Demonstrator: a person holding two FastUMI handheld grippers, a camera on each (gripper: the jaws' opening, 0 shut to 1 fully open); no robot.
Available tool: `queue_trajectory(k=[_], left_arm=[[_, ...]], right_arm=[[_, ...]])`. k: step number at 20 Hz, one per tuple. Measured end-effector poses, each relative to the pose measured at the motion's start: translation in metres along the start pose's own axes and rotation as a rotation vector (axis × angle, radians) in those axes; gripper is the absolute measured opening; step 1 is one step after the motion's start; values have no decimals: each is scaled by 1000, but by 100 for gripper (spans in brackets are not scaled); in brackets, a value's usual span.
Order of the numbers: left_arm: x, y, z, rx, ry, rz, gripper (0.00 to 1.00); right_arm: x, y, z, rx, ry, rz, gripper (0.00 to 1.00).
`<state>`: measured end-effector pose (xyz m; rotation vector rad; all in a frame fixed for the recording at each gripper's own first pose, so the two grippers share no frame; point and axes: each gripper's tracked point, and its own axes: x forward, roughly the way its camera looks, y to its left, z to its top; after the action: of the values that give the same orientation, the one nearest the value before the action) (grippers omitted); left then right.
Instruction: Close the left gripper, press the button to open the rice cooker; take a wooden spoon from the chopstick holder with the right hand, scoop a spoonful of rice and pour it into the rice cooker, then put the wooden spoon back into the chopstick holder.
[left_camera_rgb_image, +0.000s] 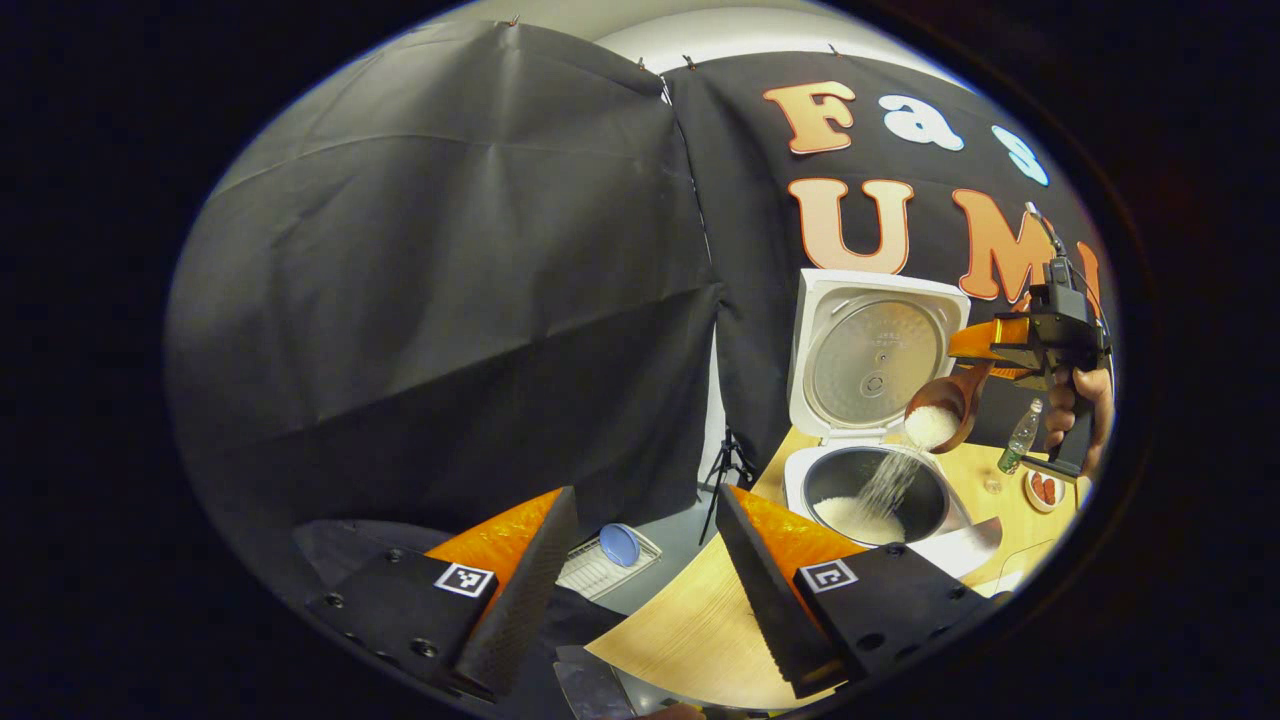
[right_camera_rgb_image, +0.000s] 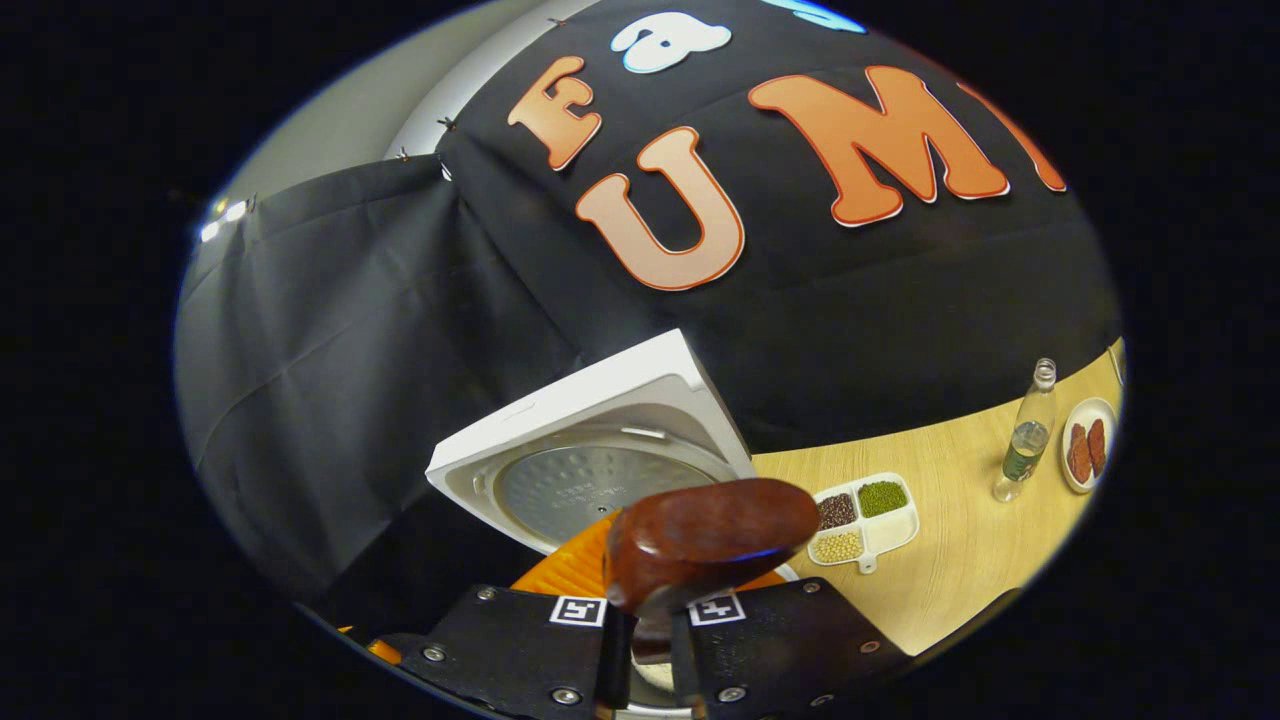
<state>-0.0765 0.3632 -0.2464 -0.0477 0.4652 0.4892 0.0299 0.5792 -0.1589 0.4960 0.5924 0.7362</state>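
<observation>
While idle at the near edge of the pale wooden worktop (left_camera_rgb_image: 690, 630), left claw (left_camera_rgb_image: 640, 590) spread wide apart, gripping nothing. Farther right, white square rice cooker (left_camera_rgb_image: 866, 480) with lid upright, white rice (left_camera_rgb_image: 858, 518) heaped in its dark pot. Above the pot, brown wooden spoon (left_camera_rgb_image: 945, 405) tipped, grains streaming down. Right claw (right_camera_rgb_image: 645, 625) clamped together on the spoon's handle. Beyond, white divided dish of beans (right_camera_rgb_image: 862, 525), clear glass bottle (right_camera_rgb_image: 1025, 435).
</observation>
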Motion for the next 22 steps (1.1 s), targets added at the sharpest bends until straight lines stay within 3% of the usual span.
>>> queue_trajectory(k=[3,5,6,10,14,15,18,19,22], left_arm=[[3,0,-1,-4,9,0,95],[4,0,-3,-1,13,-1,91],[5,0,-3,0,14,-3,95],[6,-2,-2,6,13,-13,91],[8,-3,-2,6,19,-15,91],[8,-3,-2,5,21,-14,91],[9,-3,0,4,17,-15,91],[8,-4,2,5,14,-16,95],[7,-6,2,12,7,-19,91]], right_arm=[[1,-4,6,-87,-25,-24,10],[1,-3,7,-135,-31,-24,11],[1,-3,10,-159,-39,-23,11],[1,-3,16,-266,-69,-24,10],[0,-1,21,-369,-108,-9,10],[0,1,24,-404,-124,-5,16],[0,2,25,-501,-148,5,15],[0,6,24,-530,-153,10,15],[-5,18,22,-582,-171,50,11]])
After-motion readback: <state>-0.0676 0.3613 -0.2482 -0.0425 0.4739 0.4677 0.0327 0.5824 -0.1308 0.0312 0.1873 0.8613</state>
